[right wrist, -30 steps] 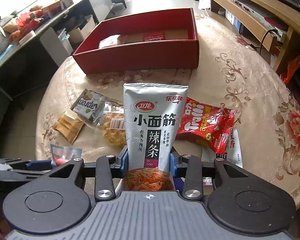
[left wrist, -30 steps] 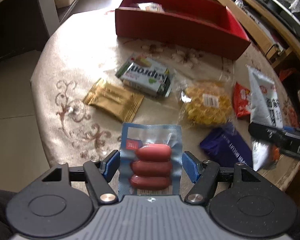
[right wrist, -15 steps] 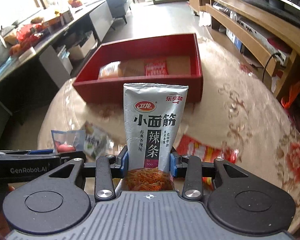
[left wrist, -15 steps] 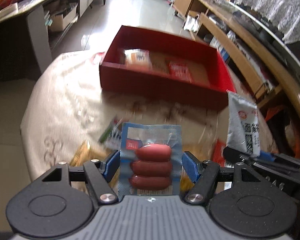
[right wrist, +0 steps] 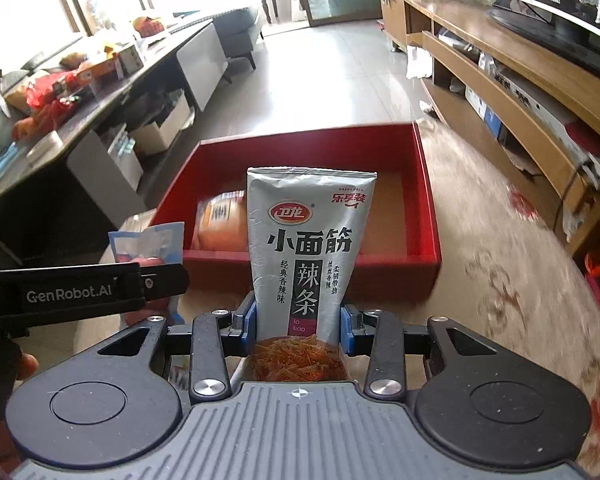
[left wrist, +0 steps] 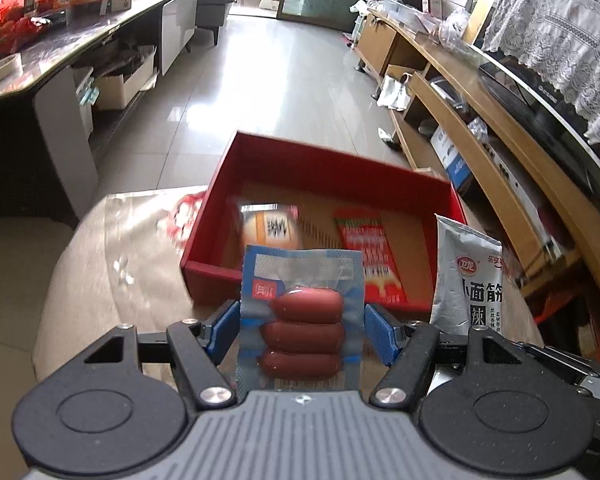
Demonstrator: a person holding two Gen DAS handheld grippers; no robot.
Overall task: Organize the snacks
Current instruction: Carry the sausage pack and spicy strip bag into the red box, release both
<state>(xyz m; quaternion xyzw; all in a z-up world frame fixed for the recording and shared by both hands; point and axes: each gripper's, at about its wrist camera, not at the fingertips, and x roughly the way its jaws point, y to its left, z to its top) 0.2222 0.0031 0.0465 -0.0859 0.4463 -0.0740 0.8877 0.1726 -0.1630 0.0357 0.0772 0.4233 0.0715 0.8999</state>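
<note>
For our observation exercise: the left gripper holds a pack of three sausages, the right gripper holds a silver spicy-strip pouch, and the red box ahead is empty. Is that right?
Not quite. The red box is not empty: the left wrist view shows an orange packet and a red packet inside. The sausage pack and silver pouch are held as stated.

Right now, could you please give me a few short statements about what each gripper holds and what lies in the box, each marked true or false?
1. The left gripper is shut on the blue vacuum pack of three red sausages. True.
2. The right gripper is open. False: it is shut on the tall silver spicy-strip pouch.
3. The shallow red cardboard box holds nothing. False: an orange round packet lies inside.
4. Both held packs are already in the box. False: both are held in front of it.
</note>
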